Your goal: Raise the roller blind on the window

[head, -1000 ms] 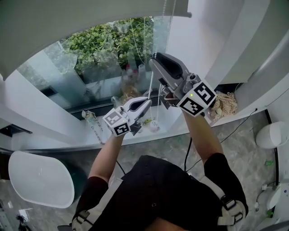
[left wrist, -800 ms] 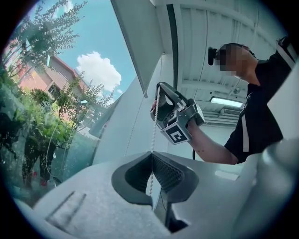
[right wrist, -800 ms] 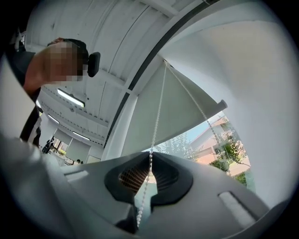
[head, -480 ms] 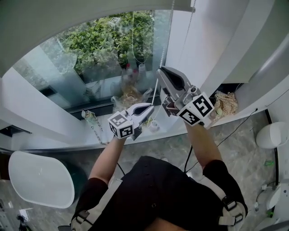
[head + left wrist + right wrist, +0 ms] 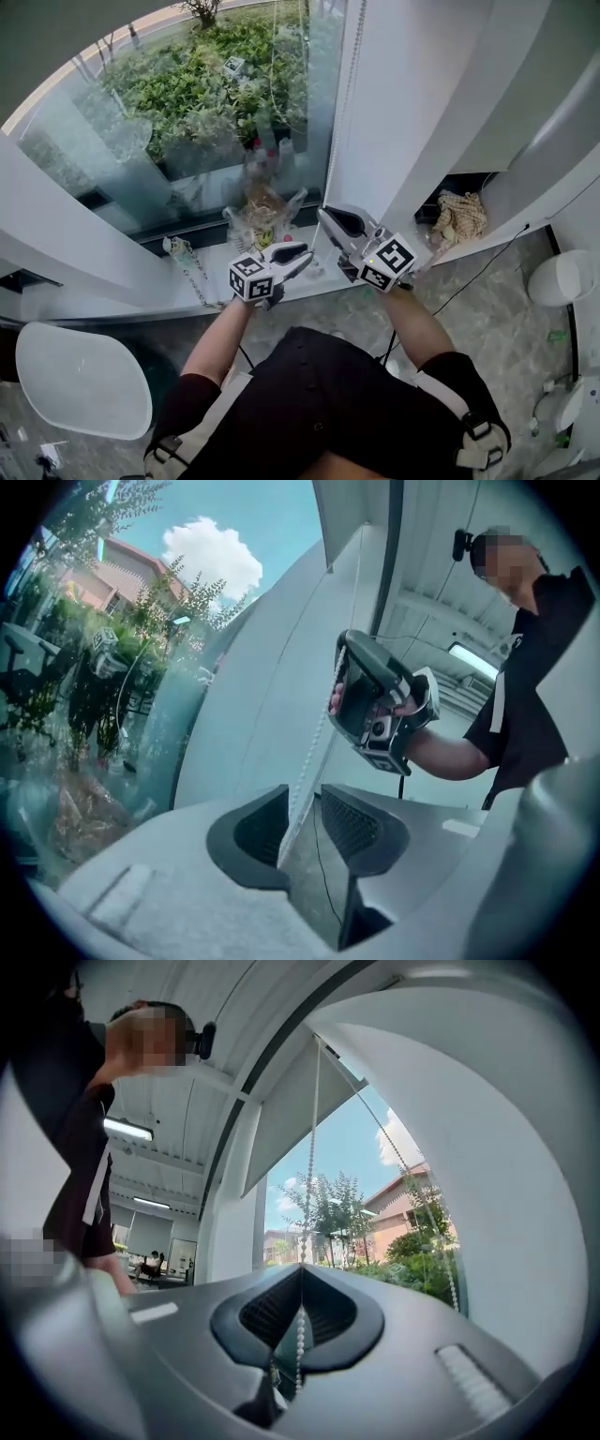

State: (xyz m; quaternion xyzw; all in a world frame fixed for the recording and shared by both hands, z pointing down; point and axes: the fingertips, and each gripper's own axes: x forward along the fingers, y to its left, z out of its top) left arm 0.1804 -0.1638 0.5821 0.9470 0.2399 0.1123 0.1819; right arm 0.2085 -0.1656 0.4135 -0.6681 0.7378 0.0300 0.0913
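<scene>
Roller blind of plain grey fabric (image 5: 47, 47) only shows as a curved grey band across the far-left top corner of the head view, so it looks well up the big glass window (image 5: 187, 141) already, with green shrubs (image 5: 216, 75) outside. Its thin white bead chain (image 5: 348, 94) hangs along the white wall edge (image 5: 412, 84), just right of the glass. Both hands are low, near the white sill (image 5: 112, 281). The right gripper (image 5: 328, 216) is on the chain, and the left gripper (image 5: 302, 255) is just beside it, to the left and a bit nearer.

Left gripper view: the jaws have just been opening and stand apart. The chain (image 5: 307, 761) runs between the pads, but neither one presses it. The blind's lower end hangs at the top (image 5: 356, 522), and the other gripper shows further up the chain.

Right gripper view: the jaws are clamped onto the chain (image 5: 300, 1321), with beads pinched at the tips. That strand goes straight up to the blind (image 5: 291, 1119), and the loop's second strand hangs off to the right (image 5: 412, 1185).

Handling, my guess: the chain is light, limp and thin, and the beads should stop it sliding through the pads. The fabric itself is light, so the pull should be easy. I'd grab the front strand high up and pull down smoothly, hand over hand, since a hard yank could snap the beads.
</scene>
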